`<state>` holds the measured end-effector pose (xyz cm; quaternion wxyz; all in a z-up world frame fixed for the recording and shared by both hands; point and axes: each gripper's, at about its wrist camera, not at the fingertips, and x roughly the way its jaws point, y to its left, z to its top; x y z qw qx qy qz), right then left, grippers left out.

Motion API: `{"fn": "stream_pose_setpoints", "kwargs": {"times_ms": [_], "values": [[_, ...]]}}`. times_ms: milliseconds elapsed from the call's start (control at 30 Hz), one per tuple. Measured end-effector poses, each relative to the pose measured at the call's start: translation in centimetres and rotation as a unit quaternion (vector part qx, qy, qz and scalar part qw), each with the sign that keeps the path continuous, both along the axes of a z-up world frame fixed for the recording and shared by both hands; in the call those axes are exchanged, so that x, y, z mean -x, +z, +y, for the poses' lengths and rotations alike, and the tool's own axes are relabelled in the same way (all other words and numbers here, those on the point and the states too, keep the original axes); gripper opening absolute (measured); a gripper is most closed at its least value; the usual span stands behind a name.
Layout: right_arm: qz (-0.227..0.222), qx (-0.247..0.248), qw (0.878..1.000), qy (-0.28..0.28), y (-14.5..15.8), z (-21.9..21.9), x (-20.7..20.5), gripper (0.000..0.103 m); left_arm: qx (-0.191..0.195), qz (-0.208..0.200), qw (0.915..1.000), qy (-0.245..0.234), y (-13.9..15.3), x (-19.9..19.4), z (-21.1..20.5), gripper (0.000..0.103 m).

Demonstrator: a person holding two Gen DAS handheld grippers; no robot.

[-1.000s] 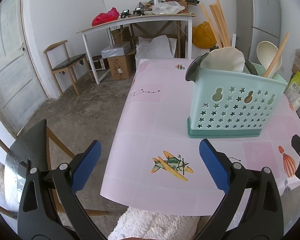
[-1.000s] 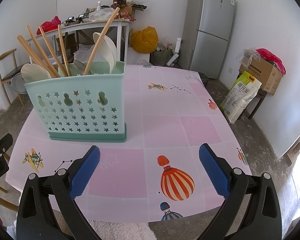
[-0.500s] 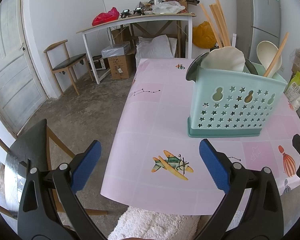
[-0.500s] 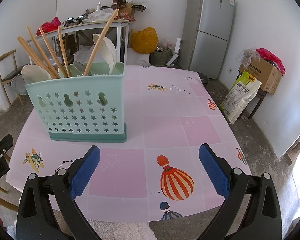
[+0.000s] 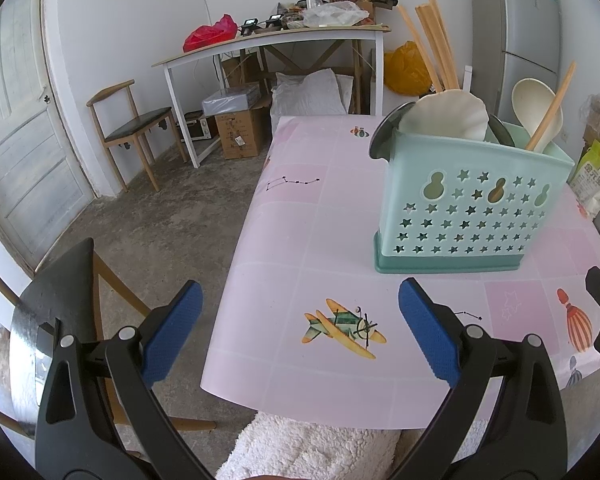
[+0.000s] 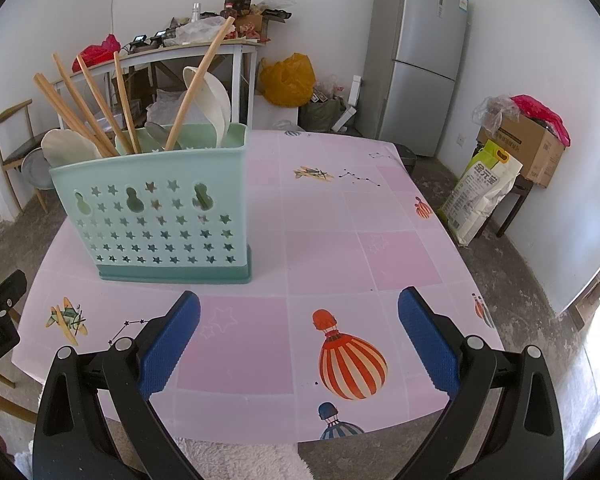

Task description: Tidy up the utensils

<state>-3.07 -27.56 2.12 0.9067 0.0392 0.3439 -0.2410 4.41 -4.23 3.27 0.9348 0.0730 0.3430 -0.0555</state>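
Observation:
A mint-green utensil holder (image 5: 472, 208) with star cut-outs stands on the pink table (image 5: 308, 240); it also shows in the right wrist view (image 6: 160, 216). It holds wooden chopsticks (image 6: 84, 100), a white ladle (image 6: 210, 100), a pale scoop (image 5: 448, 116) and a wooden-handled spoon (image 5: 540, 108). My left gripper (image 5: 300, 332) is open and empty, low over the table's near left corner. My right gripper (image 6: 300, 336) is open and empty above the table's near edge, to the right of the holder.
A grey fridge (image 6: 420, 56) stands at the back. A cluttered white bench (image 5: 276, 40), a wooden chair (image 5: 132, 132) and boxes stand at the far wall. A rice sack (image 6: 480, 192) and a carton (image 6: 528, 144) are on the right. A dark chair (image 5: 60, 292) is near left.

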Motion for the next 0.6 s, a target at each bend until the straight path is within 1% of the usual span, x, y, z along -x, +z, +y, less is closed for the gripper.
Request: {"fn": "stream_pose_setpoints", "kwargs": {"times_ms": [600], "values": [[-0.001,-0.001,1.0,-0.001,-0.11,-0.05,0.12,0.096,0.0,0.002,1.0,0.001,-0.31,0.18,0.26,0.095]]}}
